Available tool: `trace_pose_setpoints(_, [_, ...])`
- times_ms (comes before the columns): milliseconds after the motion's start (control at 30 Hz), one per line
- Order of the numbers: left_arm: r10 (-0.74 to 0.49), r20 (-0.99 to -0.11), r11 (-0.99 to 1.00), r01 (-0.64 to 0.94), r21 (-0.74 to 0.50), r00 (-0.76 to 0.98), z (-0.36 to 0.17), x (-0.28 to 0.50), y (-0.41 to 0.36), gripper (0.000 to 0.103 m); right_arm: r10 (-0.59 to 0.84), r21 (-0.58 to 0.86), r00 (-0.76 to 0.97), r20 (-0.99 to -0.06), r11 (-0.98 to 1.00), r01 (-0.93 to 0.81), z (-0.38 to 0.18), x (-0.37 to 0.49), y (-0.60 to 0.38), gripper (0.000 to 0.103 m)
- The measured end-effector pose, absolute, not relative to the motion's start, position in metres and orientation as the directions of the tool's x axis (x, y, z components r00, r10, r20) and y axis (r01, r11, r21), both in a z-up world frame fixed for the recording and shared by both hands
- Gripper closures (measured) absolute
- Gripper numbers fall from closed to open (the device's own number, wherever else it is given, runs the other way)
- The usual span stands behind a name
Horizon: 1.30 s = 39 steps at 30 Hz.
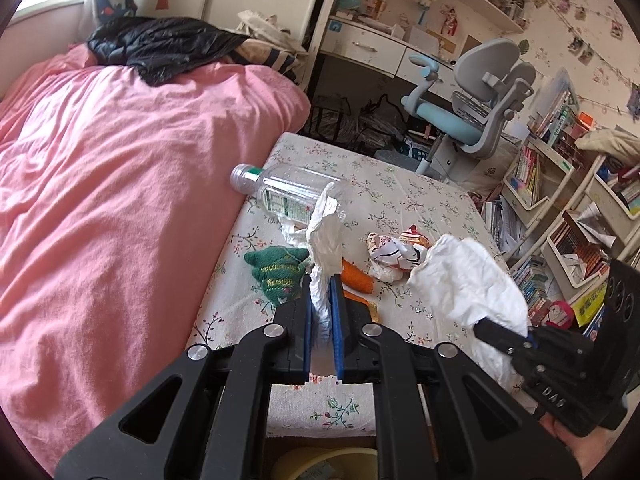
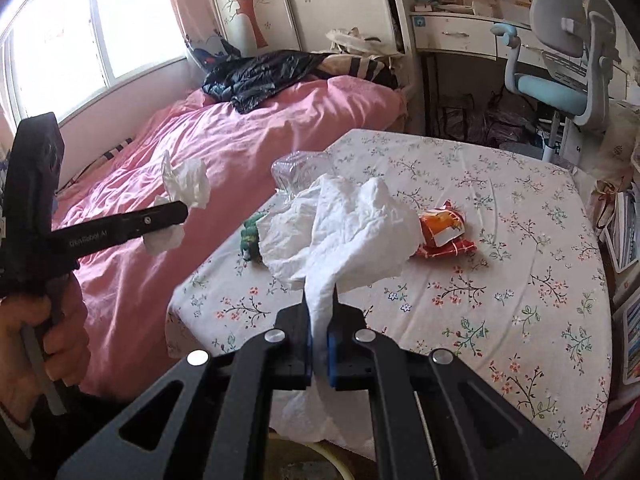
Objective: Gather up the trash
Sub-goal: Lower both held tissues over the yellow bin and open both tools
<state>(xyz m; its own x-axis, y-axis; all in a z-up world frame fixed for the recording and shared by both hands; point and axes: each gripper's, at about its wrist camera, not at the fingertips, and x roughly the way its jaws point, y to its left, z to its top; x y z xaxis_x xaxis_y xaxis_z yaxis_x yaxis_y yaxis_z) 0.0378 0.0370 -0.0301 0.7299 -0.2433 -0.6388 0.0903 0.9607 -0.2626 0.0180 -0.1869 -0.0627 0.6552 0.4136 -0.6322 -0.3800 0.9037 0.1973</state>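
Left gripper [image 1: 322,292] clenched on crumpled tissue [image 1: 325,240]; right gripper [image 2: 319,312] clenched on larger paper towel [image 2: 340,224], both lifted above floral table [image 2: 500,280]. Light, soft, compressible, tear-prone: pinch at bunched folds. Remaining: snack wrapper [image 2: 444,232], crinkly, slippery; plastic bottle [image 1: 280,192] lying on its side, light, rigid, likely to roll: grip mid-body.

A pink bed [image 1: 120,184] fills the nine o'clock side, a black jacket [image 1: 160,46] heaped at its far end; a grey-and-blue desk chair [image 1: 476,100] stands toward one o'clock by a white desk [image 1: 372,46]; bookshelves [image 1: 560,184] crowd three o'clock; a green knitted toy [image 1: 276,274] lies on the floral tabletop [image 1: 420,196].
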Motion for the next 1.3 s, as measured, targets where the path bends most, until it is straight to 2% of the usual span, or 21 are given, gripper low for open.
trace_pose_setpoints(300, [-0.26,-0.588,0.96,0.14,-0.241,0.766,-0.018,0.023,0.03,0.095,0.44,0.23,0.67,-0.598,0.895,-0.382,-0.057,-0.001,-0.191,0.097])
trace_pose_setpoints(500, [-0.294,-0.559,0.95,0.172,-0.261,0.776,-0.013,0.015,0.03,0.095,0.462,0.226,0.629,-0.626,0.879,-0.421,-0.065,-0.023,-0.179,0.097])
trace_pose_setpoints(700, [-0.312,-0.551,0.945,0.192,-0.265,0.774,-0.011,0.006,0.03,0.095,0.457,0.215,0.452,-0.766,0.845,-0.489,-0.111,-0.057,-0.147,0.097])
trace_pose_setpoints(800, [-0.312,-0.555,0.946,0.196,-0.259,0.771,-0.012,0.001,0.03,0.095,0.417,0.213,0.316,-0.852,0.828,-0.518,-0.149,-0.074,-0.13,0.097])
trace_pose_setpoints(933, [-0.311,-0.568,0.947,0.196,-0.255,0.762,-0.014,-0.003,0.03,0.095,0.331,0.171,0.212,-0.92,0.822,-0.543,-0.184,-0.085,-0.118,0.096])
trace_pose_setpoints(967, [-0.31,-0.572,0.947,0.196,-0.253,0.759,-0.015,-0.003,0.03,0.095,0.315,0.169,0.189,-0.93,0.822,-0.543,-0.19,-0.085,-0.118,0.091])
trace_pose_setpoints(1067, [-0.313,-0.589,0.947,0.193,-0.258,0.745,-0.02,-0.006,0.03,0.095,0.277,0.155,0.168,-0.946,0.844,-0.514,-0.2,-0.083,-0.125,0.059])
trace_pose_setpoints(1300, [-0.318,-0.667,0.947,0.201,-0.249,0.674,-0.046,-0.026,0.015,0.095,0.312,0.169,0.295,-0.903,0.89,-0.423,-0.174,-0.079,-0.152,0.049])
